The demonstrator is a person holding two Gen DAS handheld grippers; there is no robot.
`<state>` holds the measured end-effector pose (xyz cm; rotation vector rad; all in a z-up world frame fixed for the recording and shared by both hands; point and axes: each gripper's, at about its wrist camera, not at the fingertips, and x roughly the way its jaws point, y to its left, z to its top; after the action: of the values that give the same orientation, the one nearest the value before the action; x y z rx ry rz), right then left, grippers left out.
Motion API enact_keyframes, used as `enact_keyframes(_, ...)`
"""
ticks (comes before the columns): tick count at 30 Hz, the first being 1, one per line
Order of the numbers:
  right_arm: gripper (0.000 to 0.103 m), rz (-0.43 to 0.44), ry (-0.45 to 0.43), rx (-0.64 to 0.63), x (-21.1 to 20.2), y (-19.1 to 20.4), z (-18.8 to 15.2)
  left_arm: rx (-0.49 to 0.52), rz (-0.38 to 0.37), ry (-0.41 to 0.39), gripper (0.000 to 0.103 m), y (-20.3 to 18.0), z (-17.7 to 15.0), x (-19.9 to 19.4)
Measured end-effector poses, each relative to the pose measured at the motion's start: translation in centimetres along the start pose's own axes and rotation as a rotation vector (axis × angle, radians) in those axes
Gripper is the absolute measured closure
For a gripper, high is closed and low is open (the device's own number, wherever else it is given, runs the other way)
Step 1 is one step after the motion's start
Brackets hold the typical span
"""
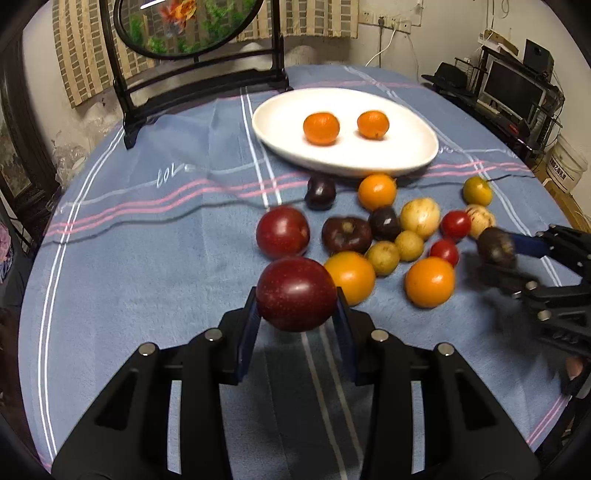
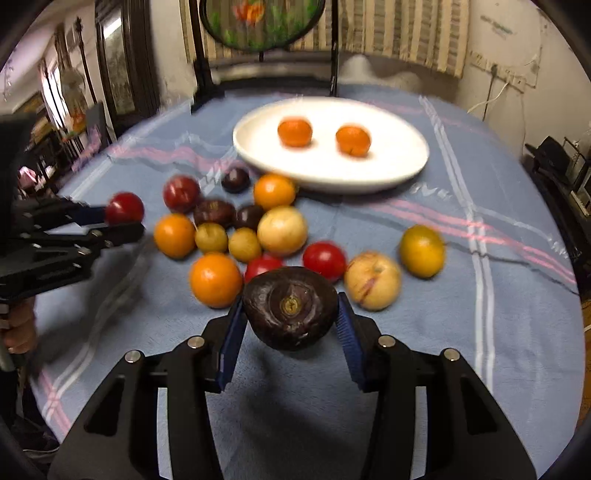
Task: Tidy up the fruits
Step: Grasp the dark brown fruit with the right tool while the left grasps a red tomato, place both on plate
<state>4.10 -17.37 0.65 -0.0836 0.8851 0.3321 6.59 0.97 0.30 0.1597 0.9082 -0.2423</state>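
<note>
My left gripper (image 1: 296, 308) is shut on a dark red plum (image 1: 295, 293) and holds it above the blue cloth; it also shows at the left of the right wrist view (image 2: 123, 218). My right gripper (image 2: 291, 317) is shut on a dark purple fruit (image 2: 290, 312), seen at the right of the left wrist view (image 1: 496, 246). A white oval plate (image 1: 406, 147) at the back holds two oranges (image 1: 321, 127). A cluster of loose oranges, plums, yellow fruits and red tomatoes (image 1: 388, 236) lies in front of the plate.
A dark wooden stand with a round painted screen (image 1: 184, 26) rises behind the plate at the table's far left. The blue striped tablecloth (image 1: 147, 258) covers the round table. Shelves with a monitor (image 1: 513, 88) stand off the table at the right.
</note>
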Motion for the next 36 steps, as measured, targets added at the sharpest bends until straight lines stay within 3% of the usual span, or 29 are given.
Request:
enact_keyframes(5, 0.054, -0.023, -0.141, 0.026, -3.0, -1.7, 2.6, 0.029, -0.006, -0.059, 0.064, -1.2, 2.9, -1.3)
enact_keyframes(11, 0.055, -0.043, -0.217, 0.048, -1.5, -3.1, 6.9, 0.013, -0.027, -0.092, 0.064, -2.8, 8.4, 0.0)
enact_keyframes(18, 0.055, -0.056, -0.101, 0.044, 4.4, -4.2, 9.8, 0.0, 0.004, -0.02, 0.064, -3.9, 12.1, 5.9)
enact_keyframes(24, 0.054, -0.065, -0.024, 0.036, 8.0, -4.4, 10.7, -0.036, 0.013, 0.04, 0.063, -3.7, 13.0, 9.6)
enact_keyframes(25, 0.052, -0.072, -0.01, 0.04, 8.5, -4.5, 10.9, -0.039, 0.021, 0.044, 0.061, -3.6, 13.0, 9.8)
enact_keyframes(27, 0.05, -0.099, -0.004, 0.051, 8.7, -4.6, 11.1, -0.052, 0.047, 0.035, 0.039, -3.2, 13.0, 9.7)
enact_keyframes(36, 0.041, -0.049, -0.046, 0.136, 4.4, -5.5, 8.1, -0.076, 0.029, -0.042, 0.023, -1.6, 10.8, 4.6)
